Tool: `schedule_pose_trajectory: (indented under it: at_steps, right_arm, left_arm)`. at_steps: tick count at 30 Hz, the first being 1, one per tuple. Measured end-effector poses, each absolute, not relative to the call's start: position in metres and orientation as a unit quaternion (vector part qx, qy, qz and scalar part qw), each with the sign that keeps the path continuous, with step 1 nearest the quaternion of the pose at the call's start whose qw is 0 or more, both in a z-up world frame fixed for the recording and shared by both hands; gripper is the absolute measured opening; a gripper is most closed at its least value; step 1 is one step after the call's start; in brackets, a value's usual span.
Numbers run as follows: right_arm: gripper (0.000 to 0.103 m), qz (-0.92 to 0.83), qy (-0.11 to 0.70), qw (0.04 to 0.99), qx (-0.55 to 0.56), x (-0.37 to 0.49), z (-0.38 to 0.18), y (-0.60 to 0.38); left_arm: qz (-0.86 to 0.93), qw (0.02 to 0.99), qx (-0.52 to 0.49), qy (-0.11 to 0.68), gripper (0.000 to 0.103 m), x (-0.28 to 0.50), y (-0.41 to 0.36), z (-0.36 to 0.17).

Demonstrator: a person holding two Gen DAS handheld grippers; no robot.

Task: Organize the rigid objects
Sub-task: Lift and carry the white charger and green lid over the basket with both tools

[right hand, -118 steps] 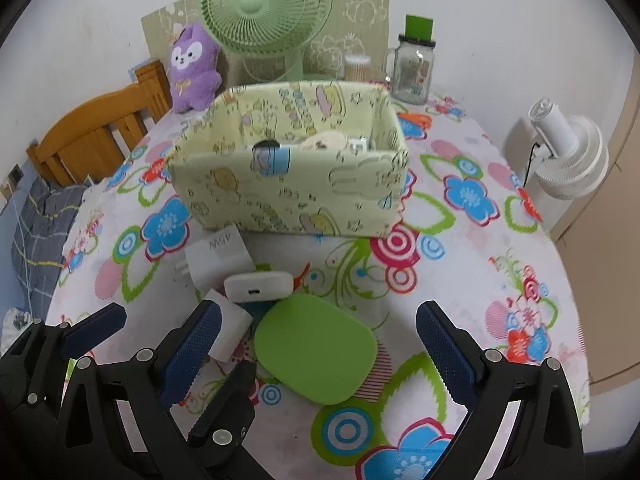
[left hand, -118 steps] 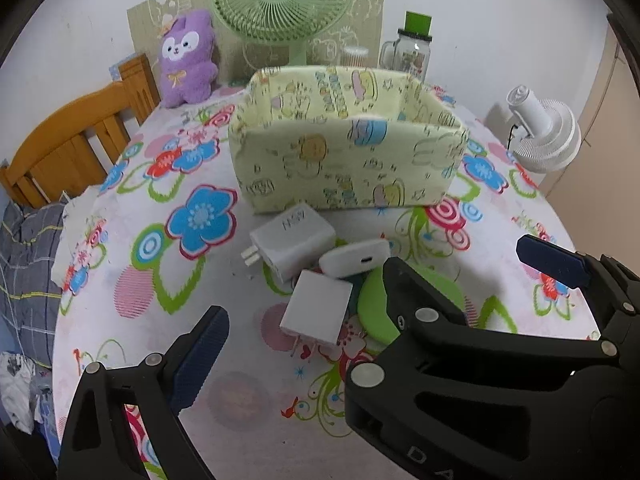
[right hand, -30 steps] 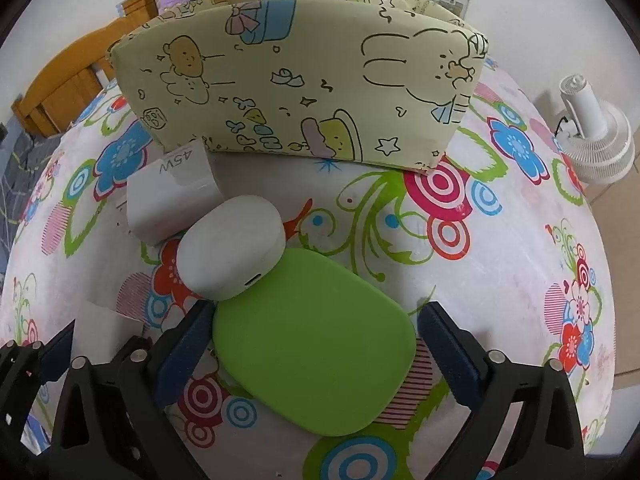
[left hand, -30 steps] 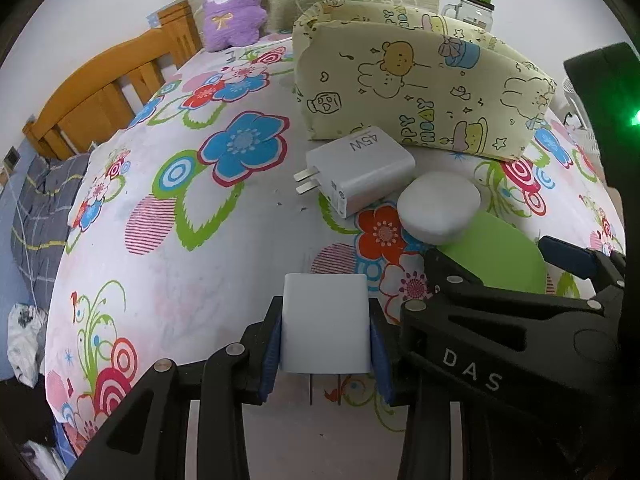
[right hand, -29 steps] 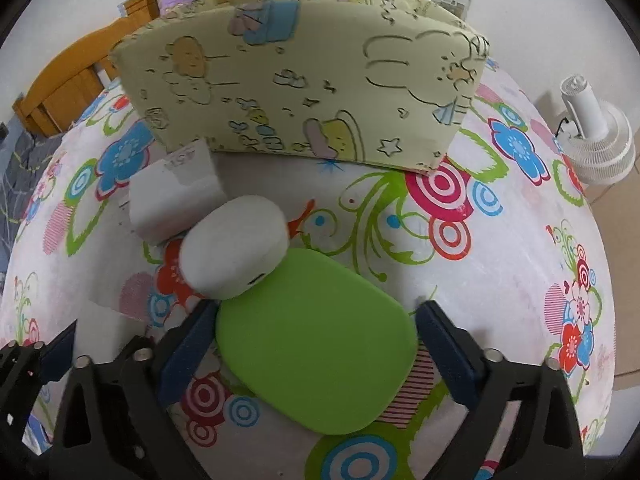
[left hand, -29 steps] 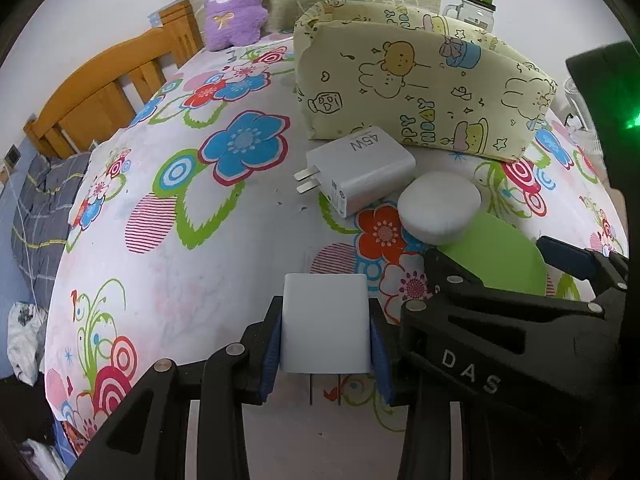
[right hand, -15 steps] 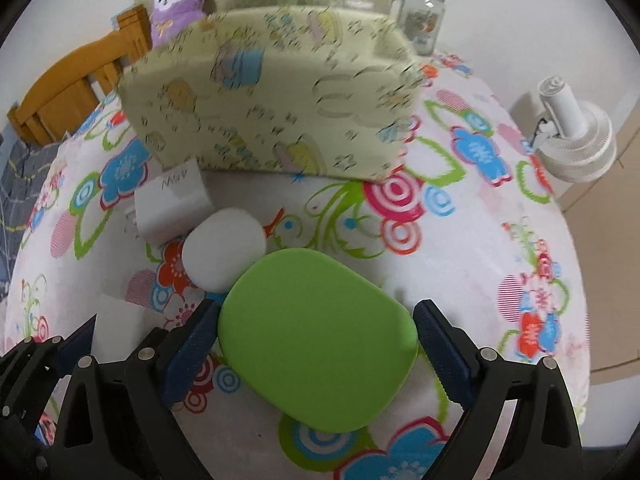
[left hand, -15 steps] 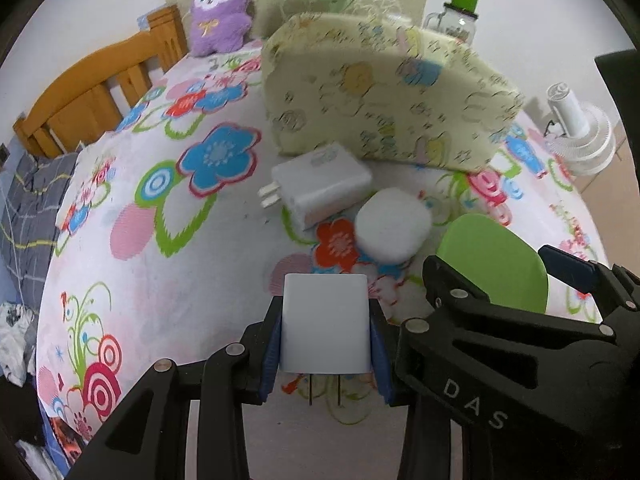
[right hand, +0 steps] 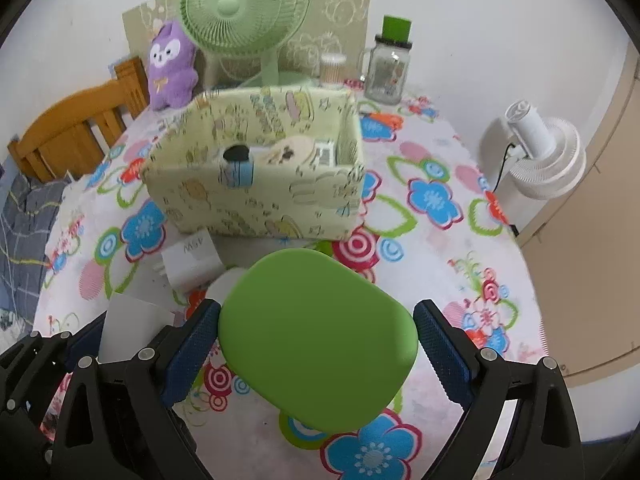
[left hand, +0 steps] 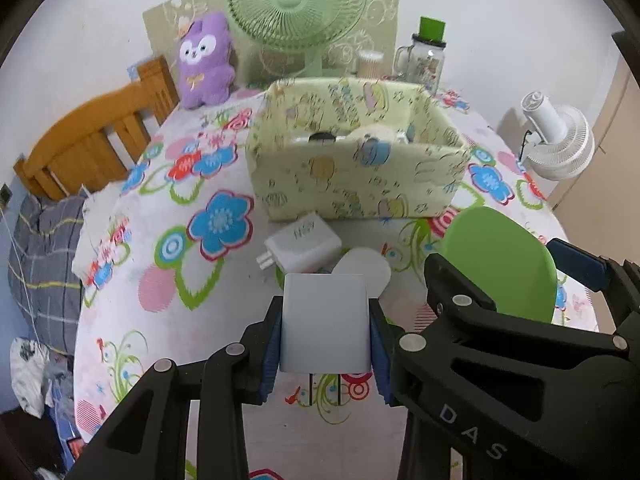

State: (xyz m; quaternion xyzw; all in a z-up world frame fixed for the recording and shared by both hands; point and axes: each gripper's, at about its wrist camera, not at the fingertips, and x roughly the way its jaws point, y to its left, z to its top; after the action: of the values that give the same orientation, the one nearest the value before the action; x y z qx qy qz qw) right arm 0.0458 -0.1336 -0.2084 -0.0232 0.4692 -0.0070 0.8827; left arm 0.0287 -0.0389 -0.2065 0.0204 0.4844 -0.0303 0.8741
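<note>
My left gripper [left hand: 325,334] is shut on a white square charger [left hand: 324,322], prongs pointing down, held above the table. My right gripper [right hand: 316,332] is shut on a flat green case [right hand: 318,334], also lifted; it shows in the left wrist view [left hand: 500,264] too. A white 45W charger [left hand: 302,244] and a white rounded case [left hand: 366,270] lie on the tablecloth below. The yellow cartoon-print storage box [left hand: 352,192] stands behind them, open on top, with several items inside [right hand: 288,152].
Floral tablecloth [left hand: 160,272] covers the round table. A green fan [left hand: 296,4], purple plush [left hand: 204,64] and glass jar [left hand: 428,58] stand behind the box. A wooden chair [left hand: 92,148] is at left, a white floor fan [left hand: 560,140] at right.
Both grippers have risen from the table with their objects and tilted up, so the box's open top and the far wall have come into view.
</note>
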Motion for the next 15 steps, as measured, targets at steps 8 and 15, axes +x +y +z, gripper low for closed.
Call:
schedule_pose_trajectory:
  at_steps: [8,15]
  right_arm:
    - [0.097,-0.009,0.455,0.890,-0.009,0.042,-0.180,-0.141]
    - [0.097,0.001,0.438,0.899,-0.009,0.044,-0.155,-0.140]
  left_arm:
    - [-0.035,0.882,0.031,0.469,0.040,0.029,-0.046,-0.180]
    - [-0.029,0.891,0.025,0.452,0.040,0.032,-0.047,-0.157]
